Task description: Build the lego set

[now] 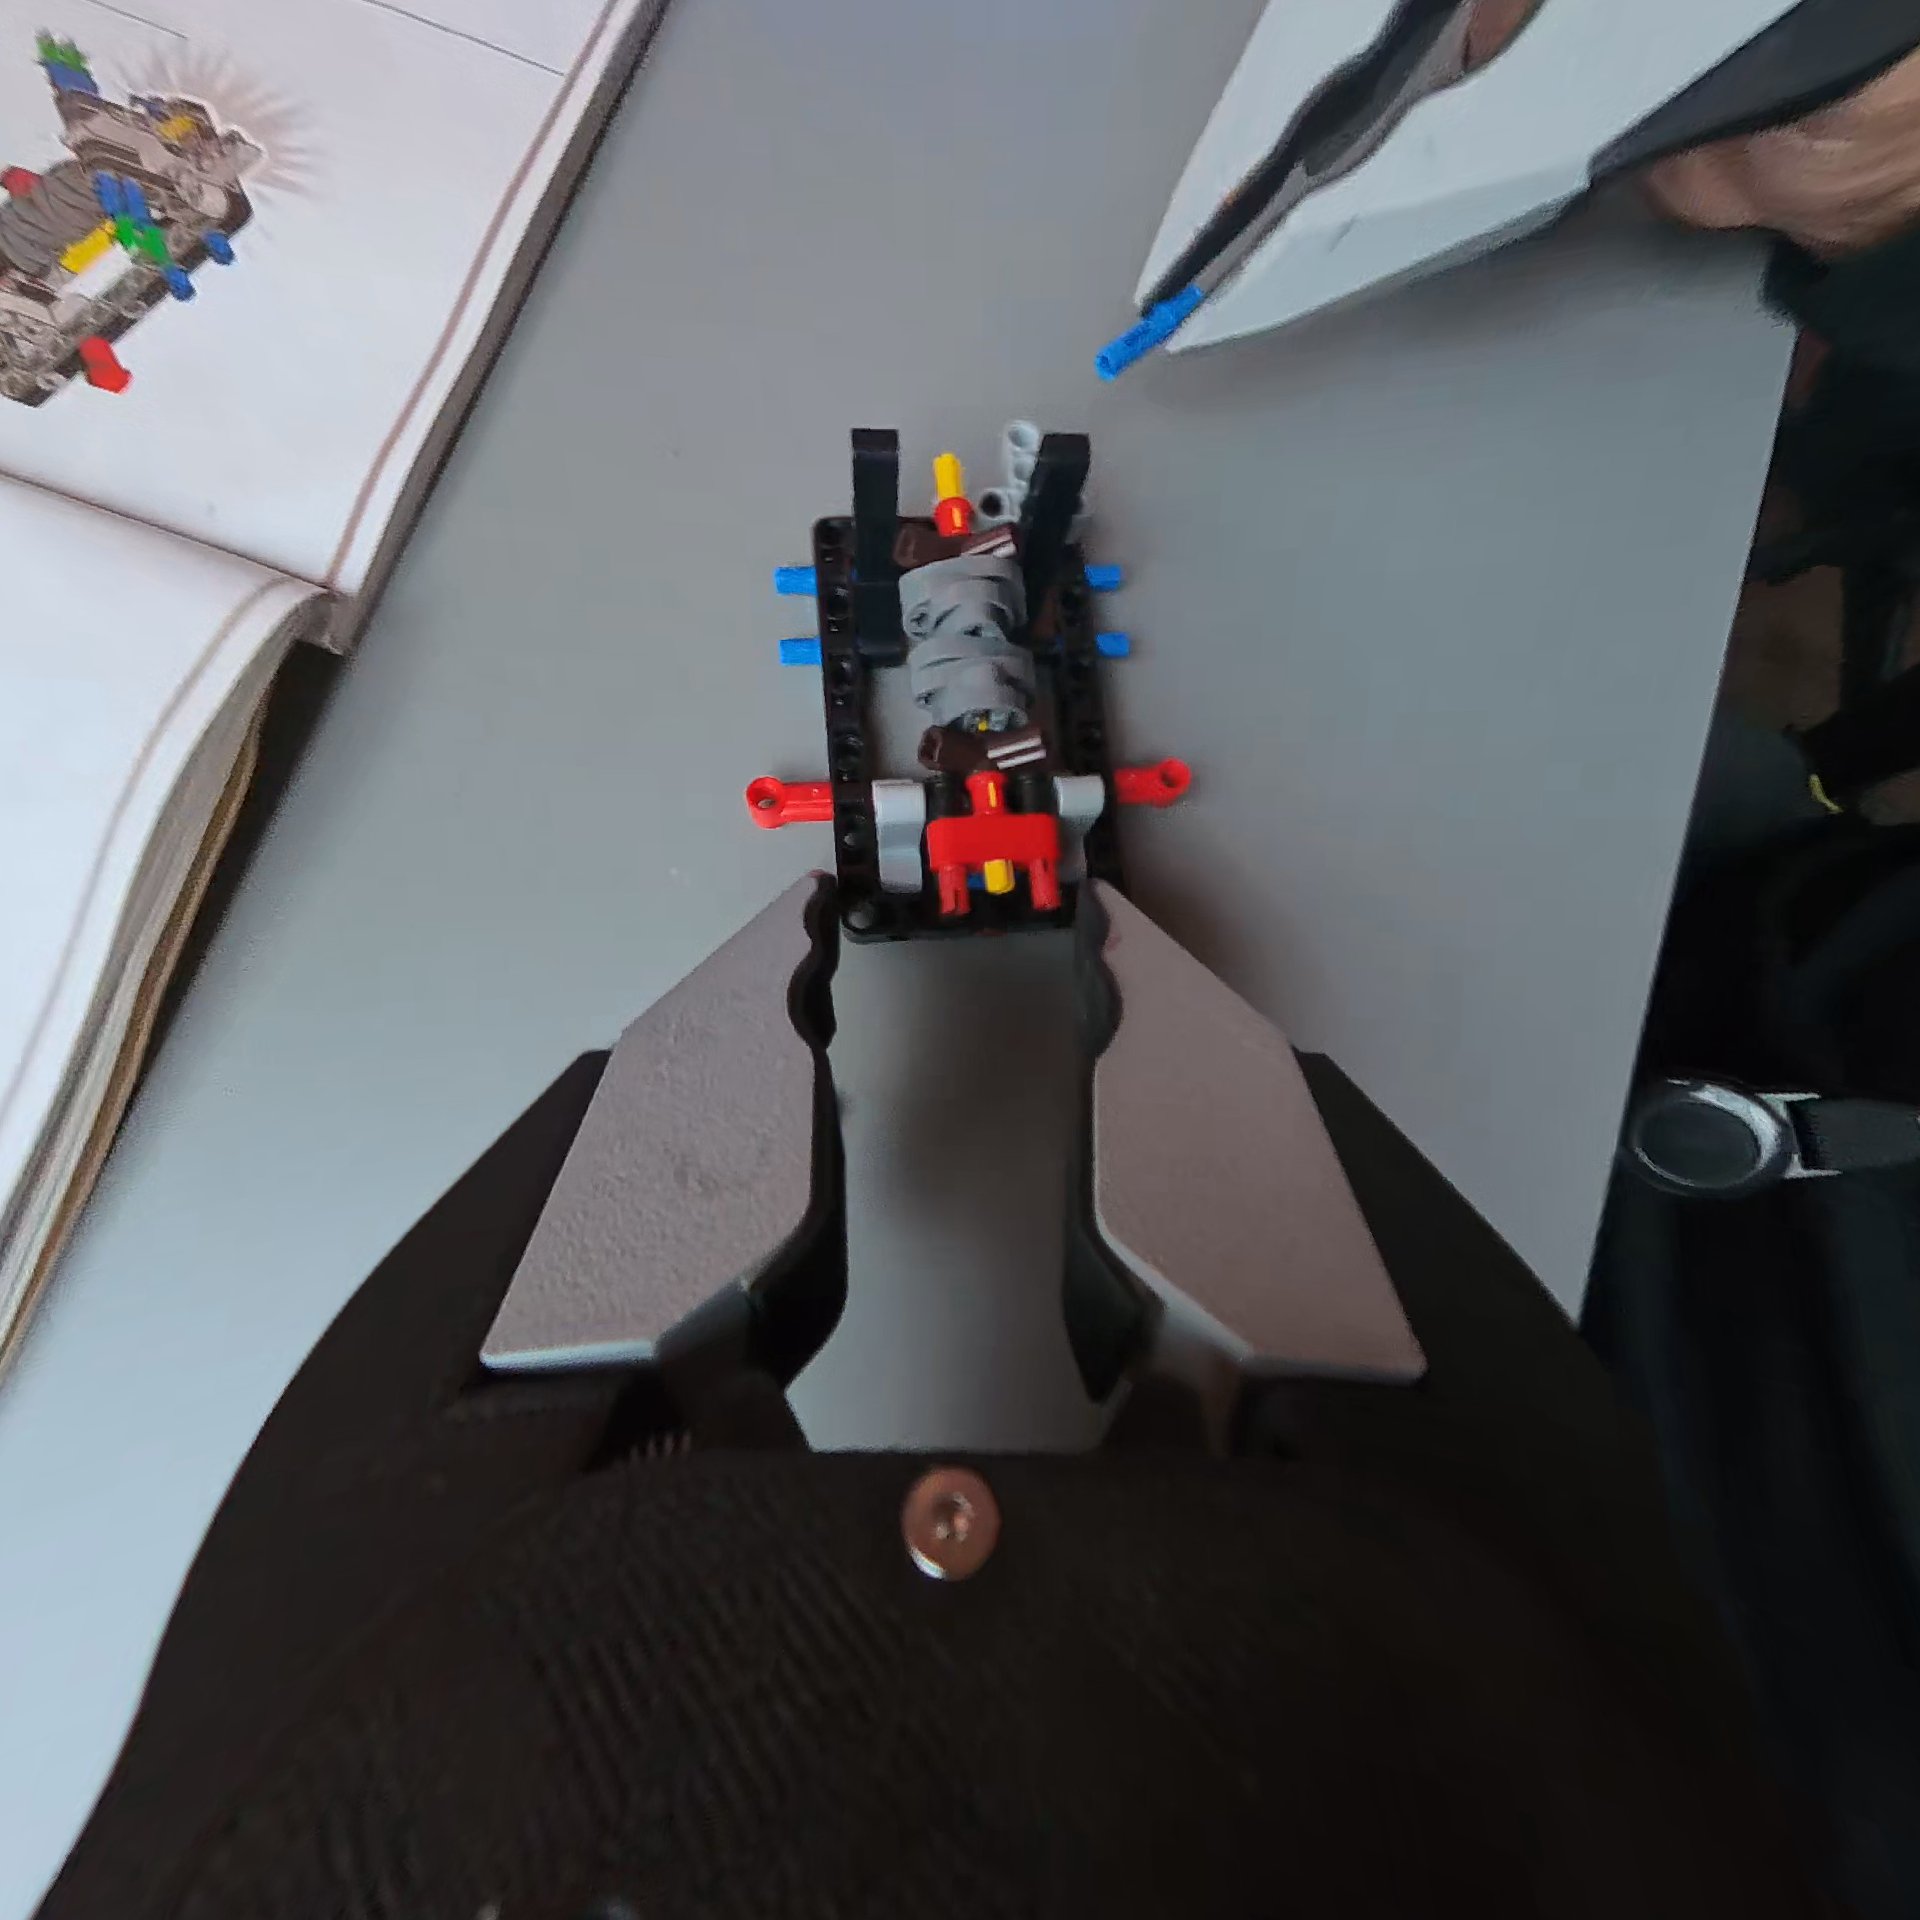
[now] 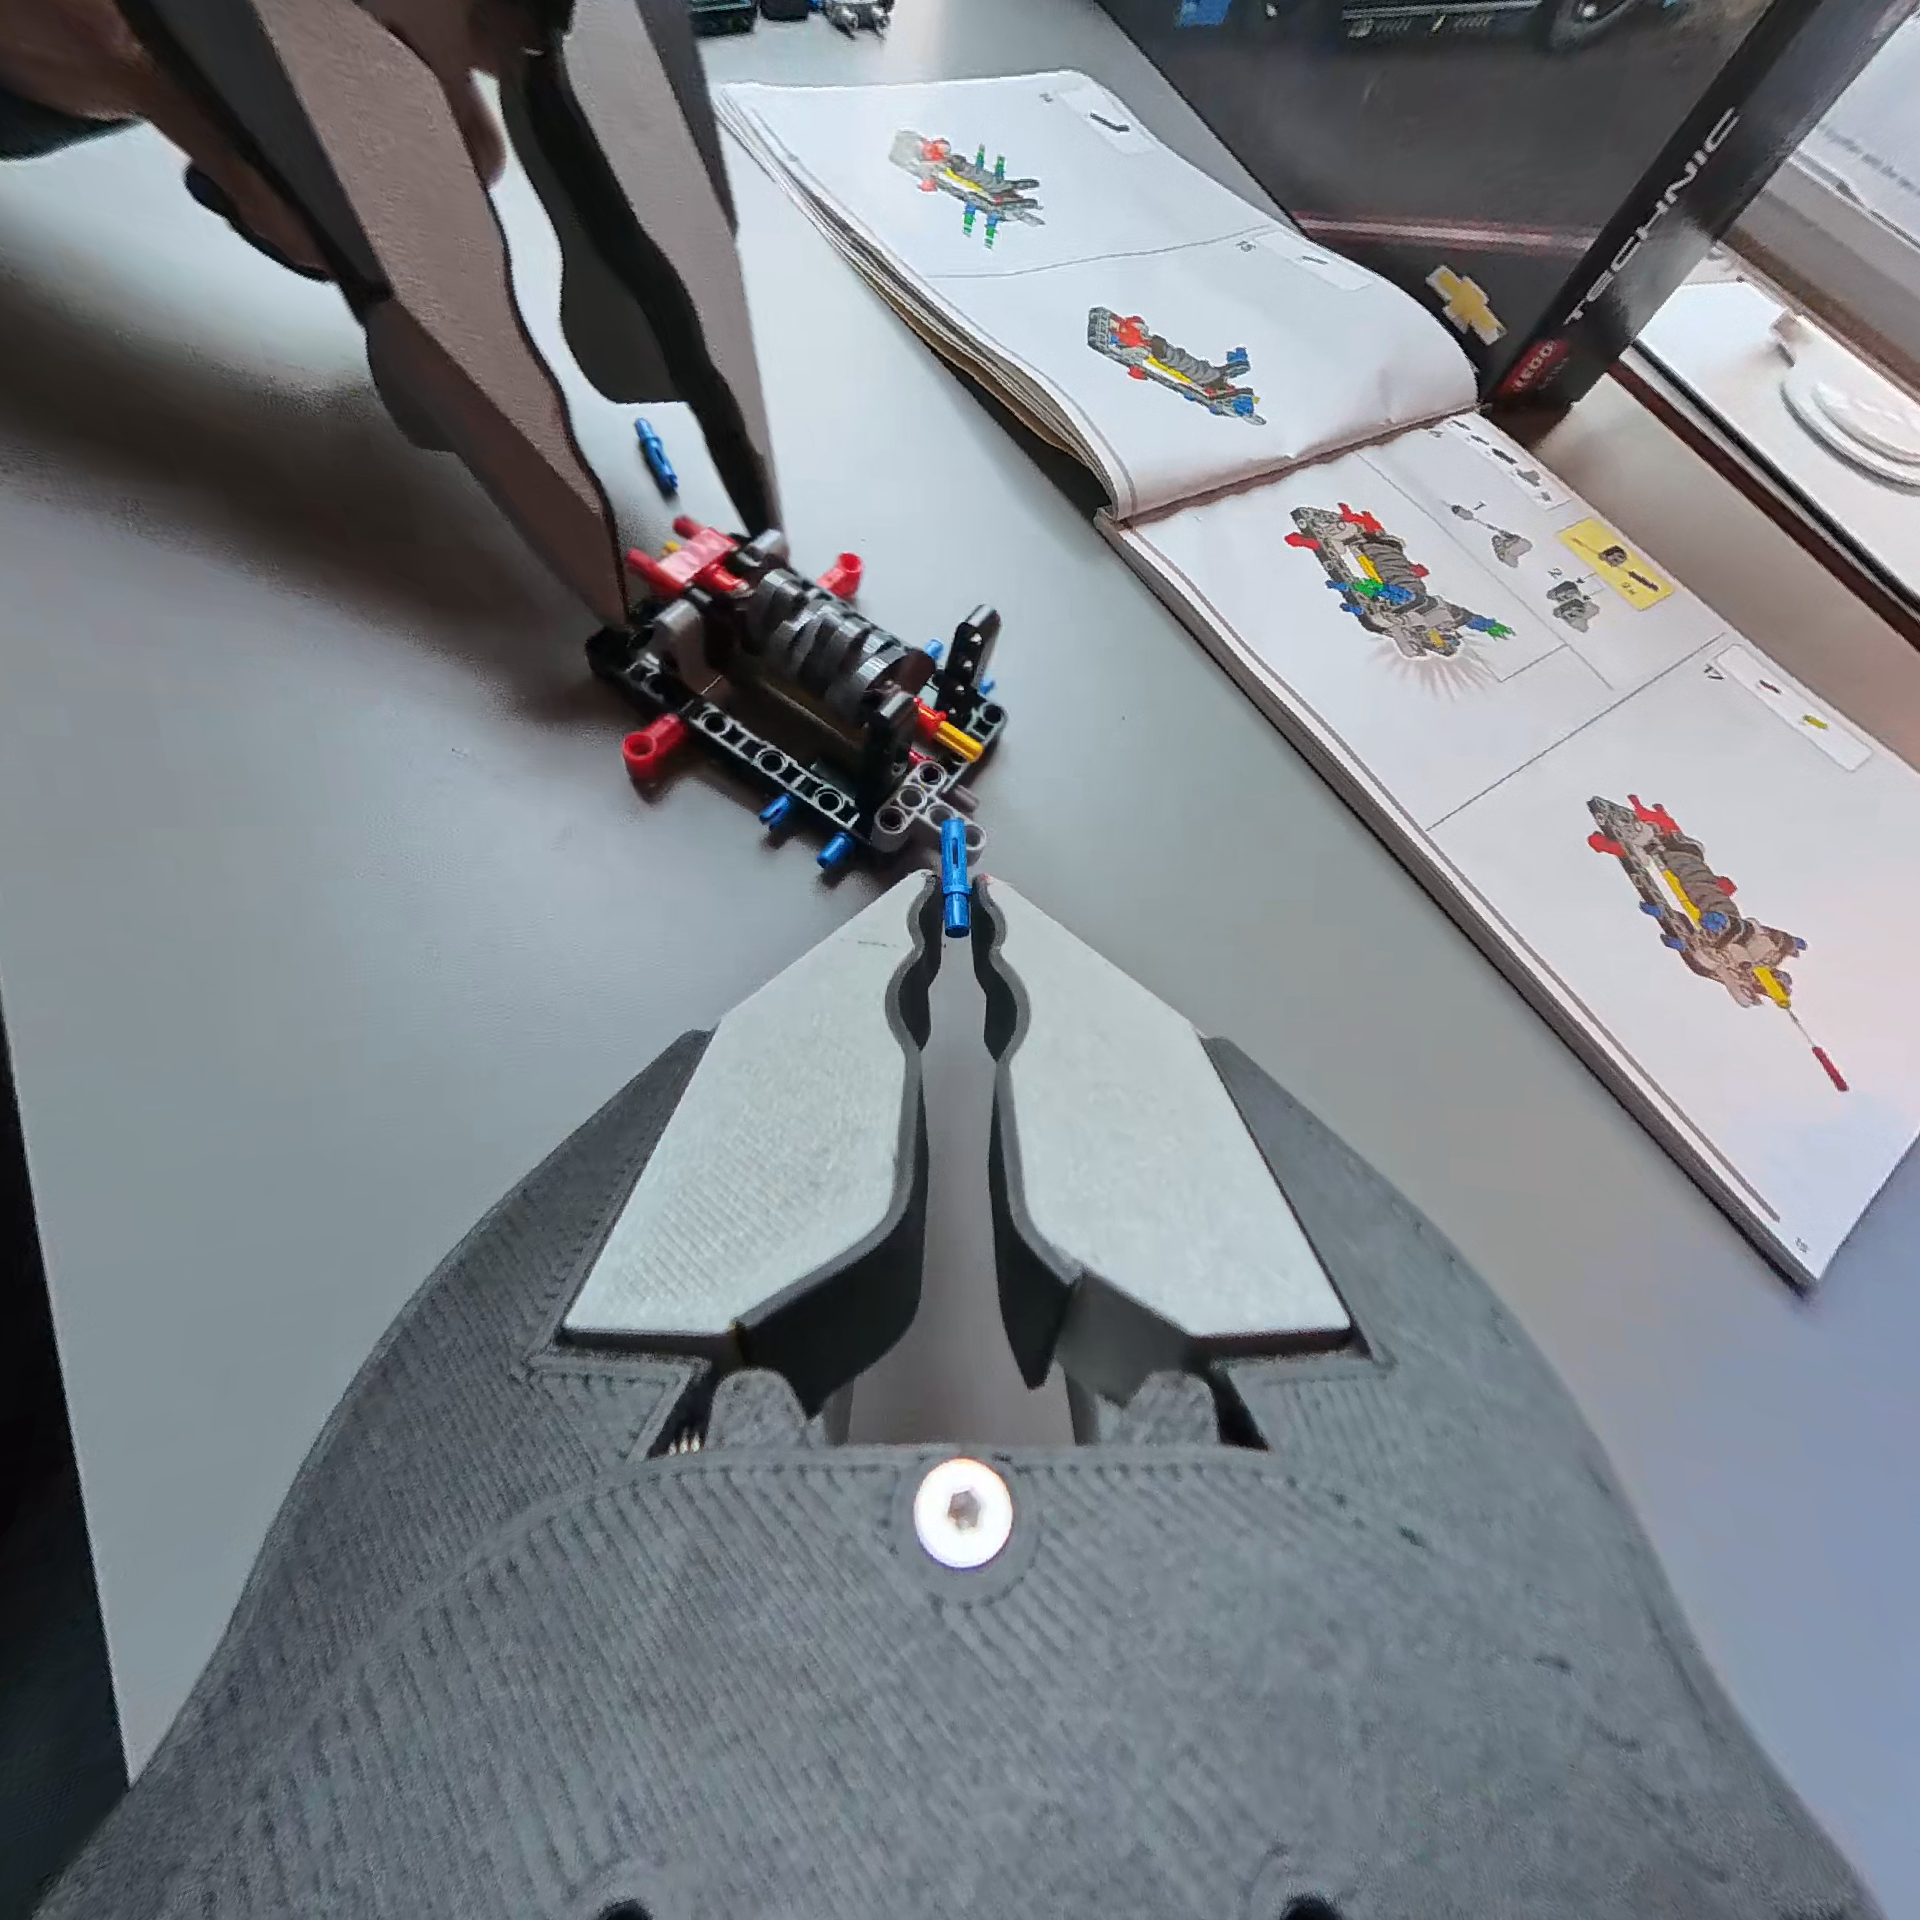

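One smooth grey surface (image 2: 1143, 935) carries the ribbed black frame (image 1: 961, 717), braced by the spread left hand-held gripper (image 1: 956, 914); a blue pin (image 2: 954, 883) is pinched in the right hand-held gripper (image 2: 956, 904).

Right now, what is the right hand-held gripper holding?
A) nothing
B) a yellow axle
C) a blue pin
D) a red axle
C: the right hand-held gripper is shut on a blue pin that sticks out past its fingertips, just short of the grey corner of the lego build.
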A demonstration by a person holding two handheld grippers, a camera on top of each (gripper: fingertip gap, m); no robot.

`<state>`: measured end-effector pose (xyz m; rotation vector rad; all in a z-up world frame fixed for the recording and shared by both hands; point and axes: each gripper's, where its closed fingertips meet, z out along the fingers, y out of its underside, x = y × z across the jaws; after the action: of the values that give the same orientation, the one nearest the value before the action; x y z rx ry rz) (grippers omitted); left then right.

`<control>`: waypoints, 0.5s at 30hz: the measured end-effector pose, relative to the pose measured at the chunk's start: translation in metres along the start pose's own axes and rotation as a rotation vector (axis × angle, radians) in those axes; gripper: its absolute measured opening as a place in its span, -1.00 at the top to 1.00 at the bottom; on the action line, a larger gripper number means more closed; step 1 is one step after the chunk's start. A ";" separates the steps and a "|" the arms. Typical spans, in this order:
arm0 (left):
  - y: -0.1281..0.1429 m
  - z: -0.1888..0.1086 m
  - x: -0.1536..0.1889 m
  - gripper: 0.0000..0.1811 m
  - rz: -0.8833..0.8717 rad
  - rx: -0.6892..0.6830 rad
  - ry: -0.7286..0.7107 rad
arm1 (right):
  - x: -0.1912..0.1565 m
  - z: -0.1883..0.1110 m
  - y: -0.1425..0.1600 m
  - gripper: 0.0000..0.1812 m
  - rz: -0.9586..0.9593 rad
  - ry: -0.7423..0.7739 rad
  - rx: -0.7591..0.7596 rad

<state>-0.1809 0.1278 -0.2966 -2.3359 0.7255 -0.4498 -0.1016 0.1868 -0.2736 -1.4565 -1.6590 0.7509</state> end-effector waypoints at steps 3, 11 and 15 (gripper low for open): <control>0.001 0.001 0.011 0.53 -0.015 0.006 0.022 | 0.002 -0.002 0.001 0.98 0.007 -0.002 0.007; -0.004 0.009 0.064 0.51 -0.081 0.046 0.157 | 0.002 -0.010 0.010 0.98 0.006 -0.015 -0.017; -0.002 0.006 0.093 0.50 -0.056 0.088 0.216 | 0.000 -0.016 0.012 0.98 -0.008 -0.061 0.001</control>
<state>-0.1035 0.0759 -0.2877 -2.2511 0.7262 -0.7533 -0.0816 0.1876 -0.2754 -1.4387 -1.7088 0.7989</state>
